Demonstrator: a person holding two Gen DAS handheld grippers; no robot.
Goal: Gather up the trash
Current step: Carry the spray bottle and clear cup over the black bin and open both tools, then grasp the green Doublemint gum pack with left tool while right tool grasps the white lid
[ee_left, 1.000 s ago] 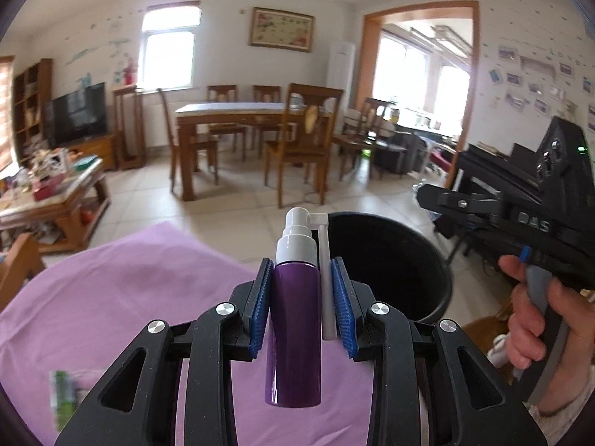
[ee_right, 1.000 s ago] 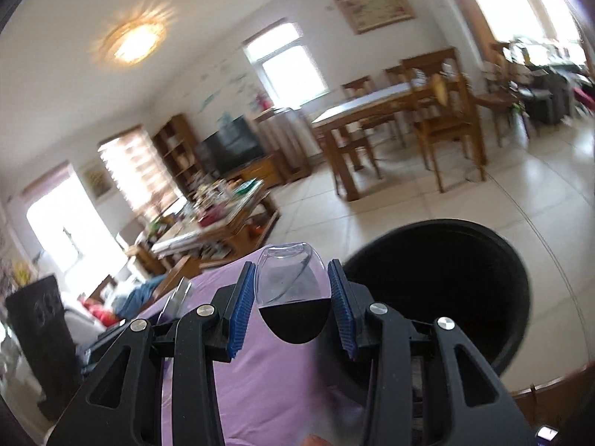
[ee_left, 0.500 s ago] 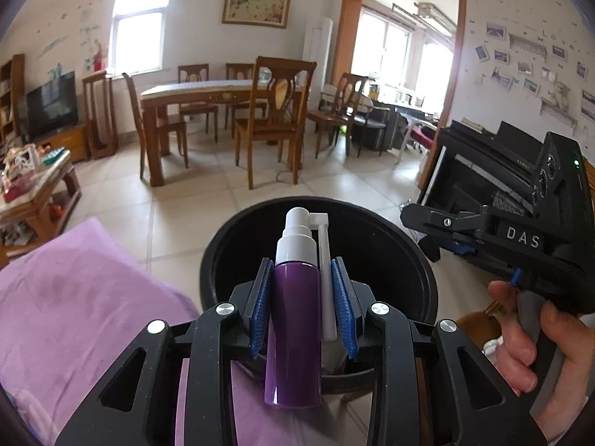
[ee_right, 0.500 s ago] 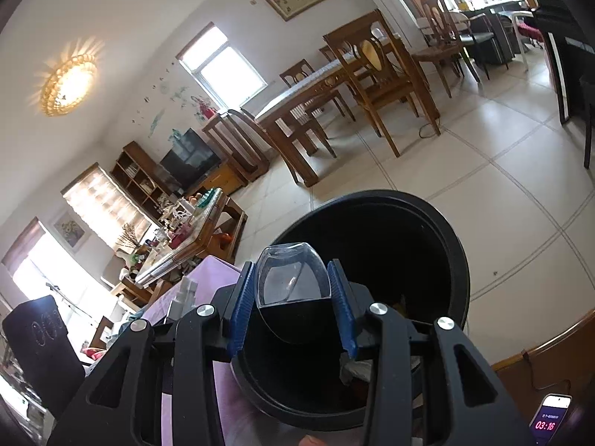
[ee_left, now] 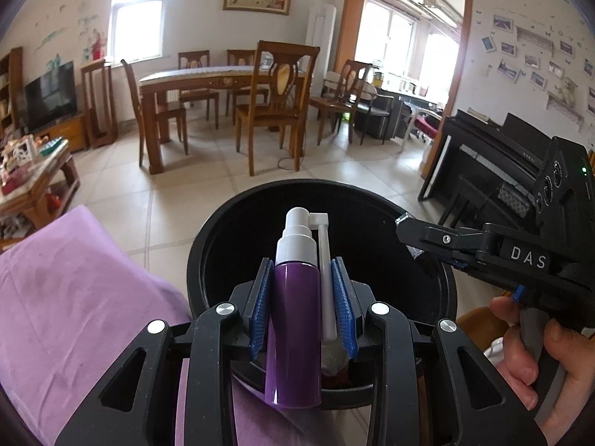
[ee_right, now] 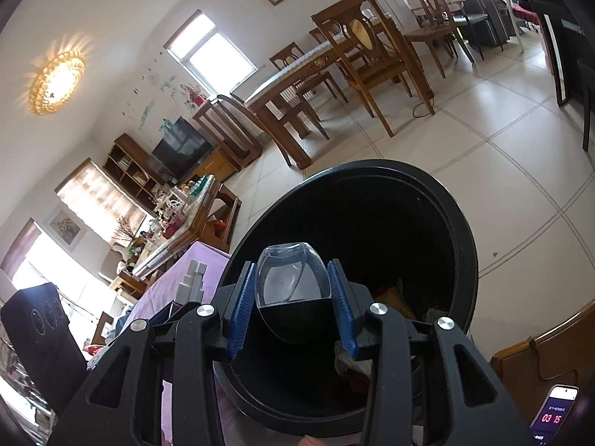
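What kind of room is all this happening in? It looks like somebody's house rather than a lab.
Most likely a family home's open living and dining room: a wooden dining table ringed by carved wooden chairs, a flat black television on a low cabinet, and a black upright piano against the photo-covered wall.

Glossy purple plastic bottle [ee_left: 293, 327]; clear, smooth cap [ee_right: 293, 278], probably plastic; glossy black bin [ee_left: 442, 297]; matt purple cloth [ee_left: 74, 297].
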